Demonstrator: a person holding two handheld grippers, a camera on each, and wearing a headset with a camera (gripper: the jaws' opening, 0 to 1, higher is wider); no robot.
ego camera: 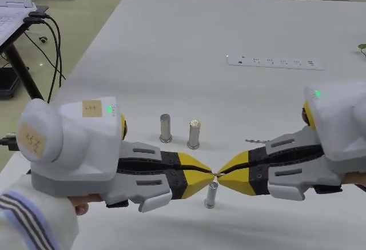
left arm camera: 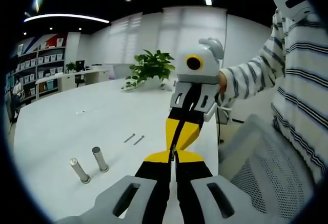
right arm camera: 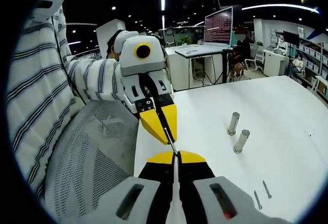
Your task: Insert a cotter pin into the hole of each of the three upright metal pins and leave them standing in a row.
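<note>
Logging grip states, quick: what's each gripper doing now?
Left gripper: closed on the cotter pin.
Right gripper: closed, pinching the same pin's other end.

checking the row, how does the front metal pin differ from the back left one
The front pin stands nearest the person, just below where the left tool and right tool meet tip to tip on a thin cotter pin; the back left pin stands farther off, clear of both tools. The back left pin has another pin close beside it; the front pin stands alone. Both stand upright on the white table.
</note>
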